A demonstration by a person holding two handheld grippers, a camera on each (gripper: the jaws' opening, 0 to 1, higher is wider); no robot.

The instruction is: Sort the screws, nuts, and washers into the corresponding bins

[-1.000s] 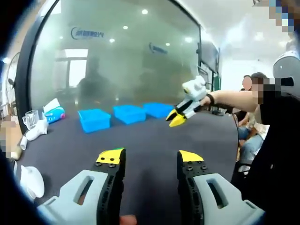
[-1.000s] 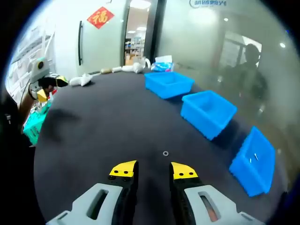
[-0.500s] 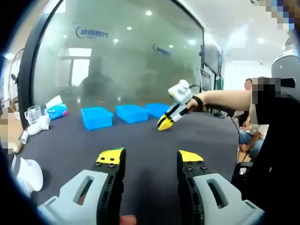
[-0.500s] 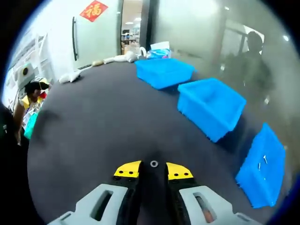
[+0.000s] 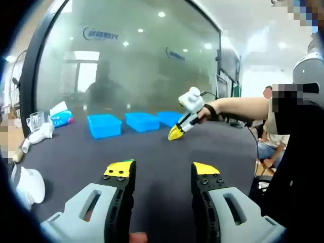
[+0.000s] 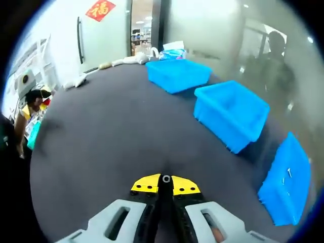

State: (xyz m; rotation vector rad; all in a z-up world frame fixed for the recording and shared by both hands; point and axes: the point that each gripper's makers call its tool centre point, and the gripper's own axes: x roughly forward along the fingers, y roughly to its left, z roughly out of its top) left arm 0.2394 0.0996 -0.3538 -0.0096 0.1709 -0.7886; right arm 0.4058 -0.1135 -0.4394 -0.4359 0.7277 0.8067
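On dark table (image 6: 101,131), right gripper (image 6: 166,185) angled down, yellow tips pinched narrow on small washer (image 6: 166,178) at near centre; whether washer is lifted, hard to tell. Left gripper view: right gripper (image 5: 177,132) at end of outstretched forearm (image 5: 238,107), tips at tabletop. Left gripper (image 5: 162,171) held level above table, jaws wide, nothing between. Three blue bins (image 6: 230,114) along far right; small parts in nearest bin (image 6: 288,177), too tiny to identify.

- The right gripper (image 6: 165,185) with yellow-tipped jaws is closing on the small round metal washer (image 6: 166,178) (jaws were apart earlier).
- It is lowering toward the dark tabletop (image 6: 101,136).
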